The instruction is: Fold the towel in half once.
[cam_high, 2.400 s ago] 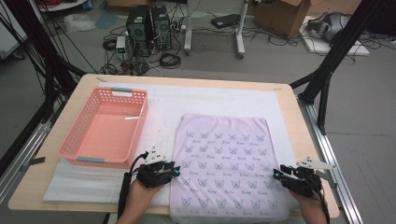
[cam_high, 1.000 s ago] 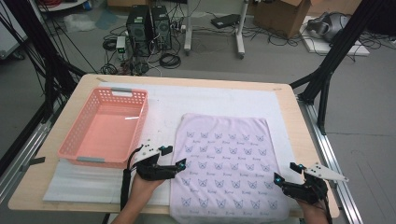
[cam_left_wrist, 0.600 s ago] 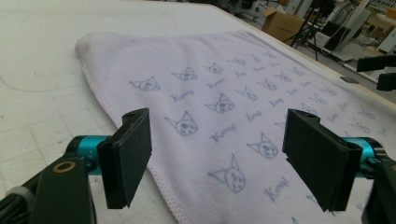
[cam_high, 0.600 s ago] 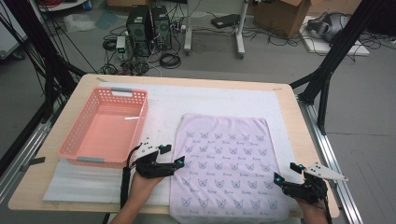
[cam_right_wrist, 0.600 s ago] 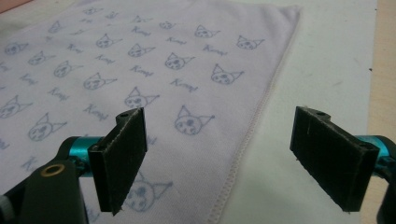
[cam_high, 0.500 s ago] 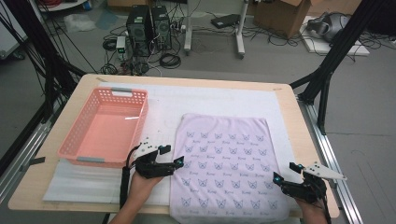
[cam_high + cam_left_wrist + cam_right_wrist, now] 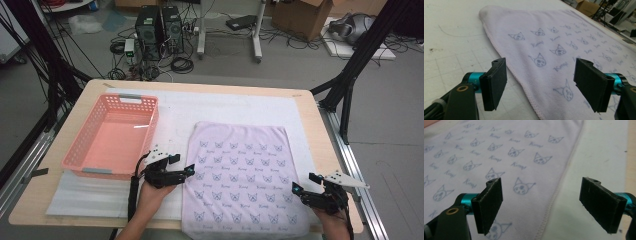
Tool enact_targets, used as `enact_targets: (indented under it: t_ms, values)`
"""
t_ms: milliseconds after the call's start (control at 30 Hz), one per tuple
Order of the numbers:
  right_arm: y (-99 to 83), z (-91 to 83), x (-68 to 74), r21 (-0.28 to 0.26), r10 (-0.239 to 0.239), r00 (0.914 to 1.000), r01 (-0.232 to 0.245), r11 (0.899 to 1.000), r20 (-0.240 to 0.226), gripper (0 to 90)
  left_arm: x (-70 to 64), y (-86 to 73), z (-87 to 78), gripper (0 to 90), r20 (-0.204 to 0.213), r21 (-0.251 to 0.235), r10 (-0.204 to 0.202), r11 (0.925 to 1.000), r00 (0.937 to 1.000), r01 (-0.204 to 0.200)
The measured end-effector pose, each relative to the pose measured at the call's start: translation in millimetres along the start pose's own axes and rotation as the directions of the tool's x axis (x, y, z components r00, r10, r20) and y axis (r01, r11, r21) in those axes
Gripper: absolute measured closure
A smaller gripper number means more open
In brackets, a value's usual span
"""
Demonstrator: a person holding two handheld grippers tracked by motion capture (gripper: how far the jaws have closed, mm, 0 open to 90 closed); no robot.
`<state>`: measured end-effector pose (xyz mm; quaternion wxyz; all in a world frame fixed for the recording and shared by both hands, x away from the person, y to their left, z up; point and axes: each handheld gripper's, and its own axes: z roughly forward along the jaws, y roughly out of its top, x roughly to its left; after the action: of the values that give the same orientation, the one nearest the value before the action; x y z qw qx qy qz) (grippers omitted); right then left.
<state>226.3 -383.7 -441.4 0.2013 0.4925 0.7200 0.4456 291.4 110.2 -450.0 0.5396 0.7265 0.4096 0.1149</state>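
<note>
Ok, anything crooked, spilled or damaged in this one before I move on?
Nothing stands out. The towel lies flat on the white mat, its near edge hanging slightly over the table's front. The pink basket sits upright beside it. The left gripper and right gripper are open at the towel's side hems.

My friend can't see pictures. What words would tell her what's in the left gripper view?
The left gripper, its two black jaws wide open, sits low over the hemmed side edge of a pale purple towel printed with small cat faces. The towel lies flat on a white mat marked with a faint grid; one jaw is over the mat, the other over the towel.
</note>
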Motion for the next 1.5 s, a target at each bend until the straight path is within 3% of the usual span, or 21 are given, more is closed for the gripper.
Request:
enact_targets:
  t_ms: [133, 200, 233, 300, 400, 533, 600, 700, 767, 833, 933, 1033, 1133, 1233, 1500]
  values:
    - [2.9, -0.6, -4.8, 0.004, 0.019, 0.9998, -0.019, 1.000, 0.005, 23.5, 0.2, 7.2, 4.7, 30.1, -0.006, 0.002, 0.006, 1.0000, 1.0000, -0.006]
    - [4.7, -0.5, -6.3, 0.016, -0.003, 1.0000, 0.003, 1.000, -0.002, 39.2, 2.4, 12.2, 8.2, 29.7, -0.007, -0.010, -0.010, 0.9999, 0.9999, 0.010]
    - [5.7, -0.3, -6.9, 0.024, -0.008, 0.9998, 0.008, 1.000, -0.021, 42.9, 3.3, 13.6, 9.6, 29.9, -0.010, -0.015, -0.017, 0.9997, 0.9998, 0.017]
    - [8.1, 2.2, -7.9, 0.027, -0.010, 0.9997, 0.011, 1.000, -0.022, 43.2, 6.1, 19.4, 13.9, 29.8, -0.020, 0.013, -0.015, 0.9998, 0.9997, 0.015]
    - [13.0, 8.2, -9.4, 0.043, -0.013, 0.9995, 0.014, 0.999, -0.028, 39.6, 7.0, 26.9, 20.5, 30.2, -0.032, 0.012, -0.019, 0.9997, 0.9993, 0.019]
    - [22.7, 20.5, -13.5, 0.056, -0.003, 1.0000, 0.004, 0.998, -0.006, 36.2, 11.3, 39.2, 33.4, 31.0, -0.072, 0.080, 0.016, 0.9968, 0.9973, -0.010]
    - [29.7, 29.0, -17.6, 0.071, 0.005, 0.9999, -0.006, 0.997, 0.013, 38.6, 17.7, 46.5, 39.0, 31.8, -0.101, 0.092, 0.018, 0.9957, 0.9947, -0.009]
    - [39.7, 43.8, -25.5, 0.115, 0.014, 0.9992, -0.018, 0.993, 0.039, 44.4, 28.6, 50.4, 45.7, 33.1, -0.140, 0.100, -0.013, 0.9946, 0.9900, 0.027]
    - [45.0, 53.4, -30.3, 0.144, 0.027, 0.9988, -0.032, 0.989, 0.041, 48.6, 35.0, 49.4, 53.0, 34.0, -0.165, 0.145, -0.004, 0.9891, 0.9863, 0.028]
    - [48.9, 62.1, -33.4, 0.164, 0.022, 0.9986, -0.029, 0.986, 0.047, 49.7, 38.9, 47.0, 59.7, 34.4, -0.175, 0.165, -0.017, 0.9852, 0.9844, 0.046]
    - [54.6, 75.2, -36.4, 0.204, -0.013, 0.9951, -0.007, 0.979, 0.098, 48.3, 38.6, 44.3, 67.8, 34.4, -0.159, 0.178, -0.027, 0.9825, 0.9868, 0.056]
    - [60.0, 84.1, -38.1, 0.222, -0.030, 0.9939, 0.006, 0.975, 0.106, 48.6, 33.9, 43.0, 74.9, 34.3, -0.152, 0.193, 0.014, 0.9811, 0.9882, 0.016]
    - [65.4, 93.3, -38.0, 0.237, -0.048, 0.9923, 0.019, 0.971, 0.114, 49.2, 29.7, 43.7, 79.3, 39.2, -0.167, 0.204, 0.050, 0.9788, 0.9847, -0.015]
    - [68.8, 98.4, -36.3, 0.240, -0.035, 0.9896, 0.001, 0.971, 0.139, 50.1, 24.1, 42.5, 81.5, 50.1, -0.204, 0.229, 0.154, 0.9676, 0.9668, -0.106]
    - [71.9, 103.4, -28.7, 0.254, -0.035, 0.9858, -0.008, 0.967, 0.164, 62.2, 30.2, 43.3, 79.8, 70.7, -0.228, 0.210, 0.110, 0.9759, 0.9676, -0.061]
